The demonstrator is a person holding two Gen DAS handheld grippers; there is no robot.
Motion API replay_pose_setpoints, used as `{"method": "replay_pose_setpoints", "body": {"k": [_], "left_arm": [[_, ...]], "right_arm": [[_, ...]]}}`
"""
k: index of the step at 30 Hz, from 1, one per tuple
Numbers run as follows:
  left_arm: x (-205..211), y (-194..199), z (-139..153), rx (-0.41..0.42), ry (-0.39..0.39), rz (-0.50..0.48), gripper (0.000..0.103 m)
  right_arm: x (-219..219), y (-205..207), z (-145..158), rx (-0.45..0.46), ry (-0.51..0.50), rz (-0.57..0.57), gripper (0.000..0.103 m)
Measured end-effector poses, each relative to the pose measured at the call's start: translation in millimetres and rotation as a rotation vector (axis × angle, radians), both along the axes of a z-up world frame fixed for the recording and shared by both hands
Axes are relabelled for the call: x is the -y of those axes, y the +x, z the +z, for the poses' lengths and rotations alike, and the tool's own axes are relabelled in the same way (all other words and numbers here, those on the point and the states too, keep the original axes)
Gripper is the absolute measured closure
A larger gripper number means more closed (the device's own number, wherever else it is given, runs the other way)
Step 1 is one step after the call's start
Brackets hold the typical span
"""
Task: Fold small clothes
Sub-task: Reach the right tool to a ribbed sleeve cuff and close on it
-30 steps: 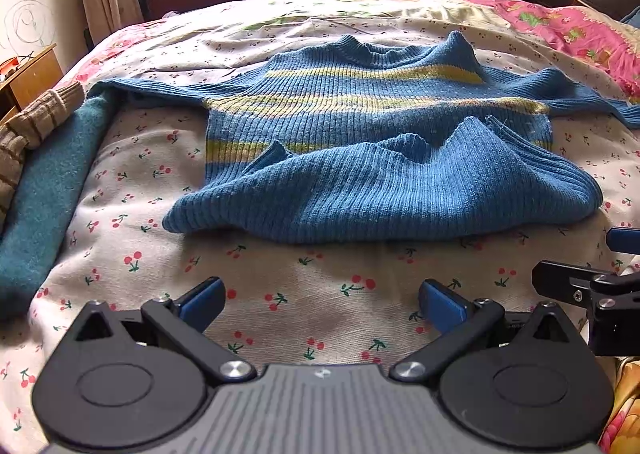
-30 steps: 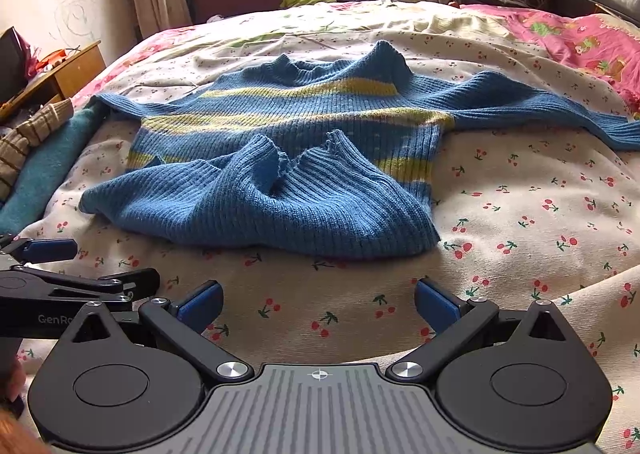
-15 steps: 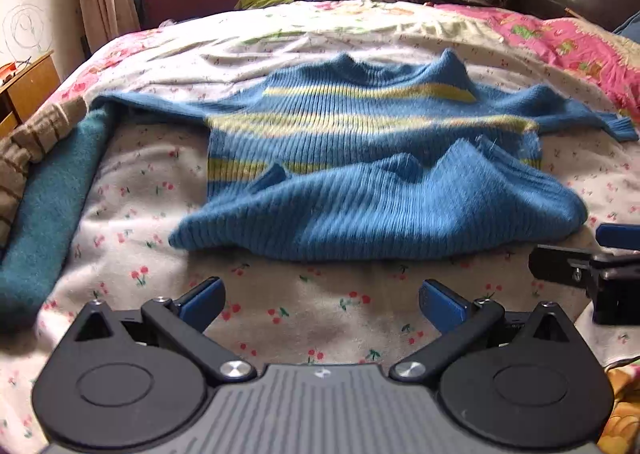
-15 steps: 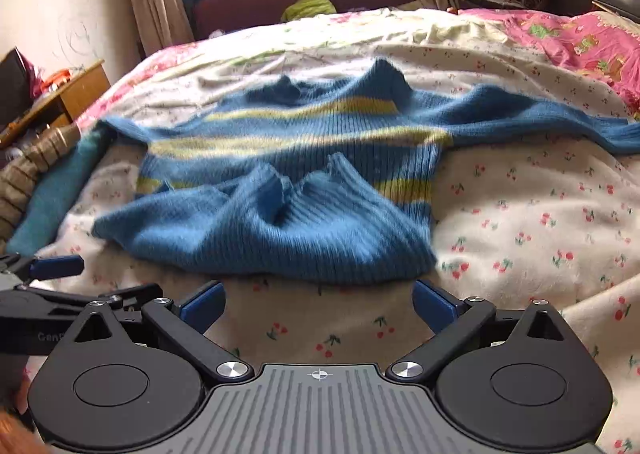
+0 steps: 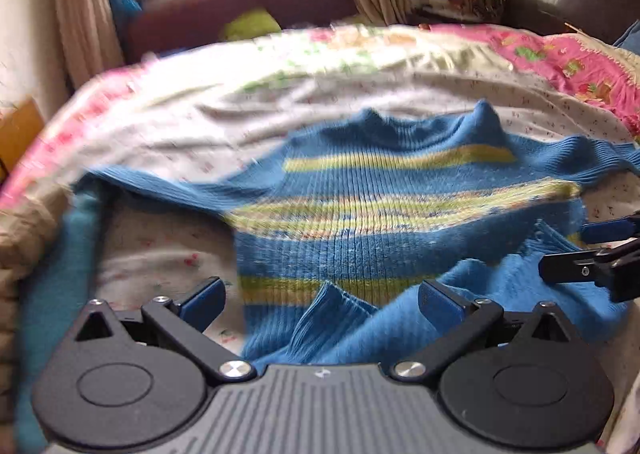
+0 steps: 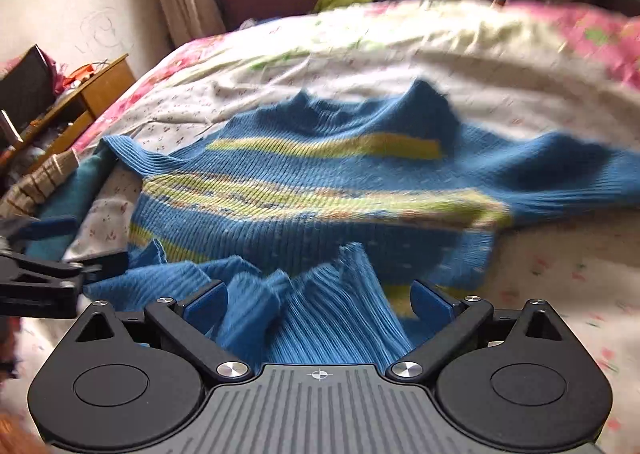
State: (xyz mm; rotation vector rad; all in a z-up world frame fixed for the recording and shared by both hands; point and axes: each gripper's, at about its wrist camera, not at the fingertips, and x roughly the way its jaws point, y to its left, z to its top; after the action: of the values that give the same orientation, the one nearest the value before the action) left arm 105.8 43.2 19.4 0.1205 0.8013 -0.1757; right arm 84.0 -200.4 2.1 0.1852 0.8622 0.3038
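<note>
Both tools have their blue-padded fingers spread wide with nothing clamped. Furthest left lie a striped beige knit (image 6: 38, 183) and a teal woollen garment (image 5: 52, 282), on the edge of the bed covered in a cherry-print white sheet (image 5: 160, 238). Next comes the left tool (image 5: 320, 300), low over the near hem of the blue ribbed-knit sweater with yellow-green stripes (image 5: 392, 205), its open jaws straddling a raised ridge of the folded-up lower edge. The sweater lies spread across the middle of the bed, collar toward the window, one sleeve reaching left and the other right. Its bottom part is doubled back over the body in a bunched fold. The right tool (image 6: 318, 298) sits beside the left one, also over that bunched fold, with ribbed fabric rising between its parted fingers. Whether either touches the cloth cannot be told; both views are motion-blurred. A pink floral quilt (image 5: 576, 61) lies far right.
</note>
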Motion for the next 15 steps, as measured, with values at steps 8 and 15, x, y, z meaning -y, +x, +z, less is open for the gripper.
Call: {"method": "replay_pose_setpoints", "body": {"k": [8, 15], "left_arm": [[-17.6, 10.5, -37.0, -0.306, -0.264, -0.205, 0.000], [-17.5, -76.3, -1.4, -0.484, -0.168, -0.523, 0.000]], "right_arm": [[13.2, 18.9, -22.1, -0.266, 0.314, 0.214, 0.004], [-5.0, -64.2, 26.9, -0.475, 0.300, 0.668, 0.005]]}}
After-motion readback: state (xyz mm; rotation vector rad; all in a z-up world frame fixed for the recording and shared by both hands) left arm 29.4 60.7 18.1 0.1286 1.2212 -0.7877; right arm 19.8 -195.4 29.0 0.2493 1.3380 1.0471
